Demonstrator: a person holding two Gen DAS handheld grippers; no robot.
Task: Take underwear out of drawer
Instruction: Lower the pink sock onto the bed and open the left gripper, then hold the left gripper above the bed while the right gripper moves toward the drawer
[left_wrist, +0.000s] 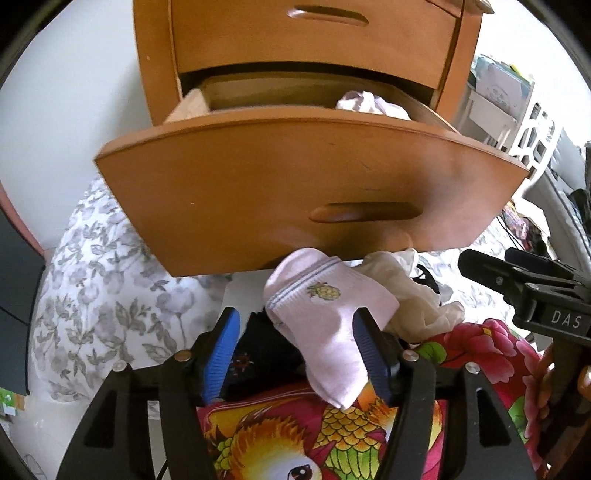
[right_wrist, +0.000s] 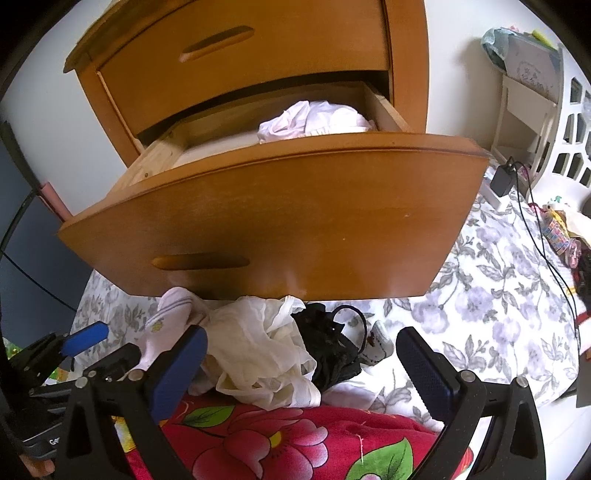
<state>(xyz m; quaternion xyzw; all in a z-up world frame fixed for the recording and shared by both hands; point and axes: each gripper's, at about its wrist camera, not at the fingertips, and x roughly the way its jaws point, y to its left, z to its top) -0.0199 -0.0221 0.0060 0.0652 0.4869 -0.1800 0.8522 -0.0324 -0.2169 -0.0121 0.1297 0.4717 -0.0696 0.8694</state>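
Note:
The wooden drawer (left_wrist: 295, 177) stands pulled out, and white underwear (left_wrist: 369, 103) (right_wrist: 314, 118) lies crumpled at its back right. Below its front, a pale pink sock with a pineapple (left_wrist: 325, 314) (right_wrist: 166, 317) hangs between the fingers of my left gripper (left_wrist: 297, 315). It leans on the right finger while the left pad stands clear of it, so the jaws are open. A cream garment (right_wrist: 258, 350) and a black one (right_wrist: 328, 350) lie heaped on the bed. My right gripper (right_wrist: 302, 334) hovers open above that heap with nothing between its pads.
A red floral blanket (right_wrist: 277, 443) lies under both grippers on a grey-flowered sheet (right_wrist: 498, 295). The closed upper drawer (right_wrist: 240, 48) sits above the open one. To the right are a charger with its cable (right_wrist: 502, 181) and a white laundry basket (right_wrist: 569, 147).

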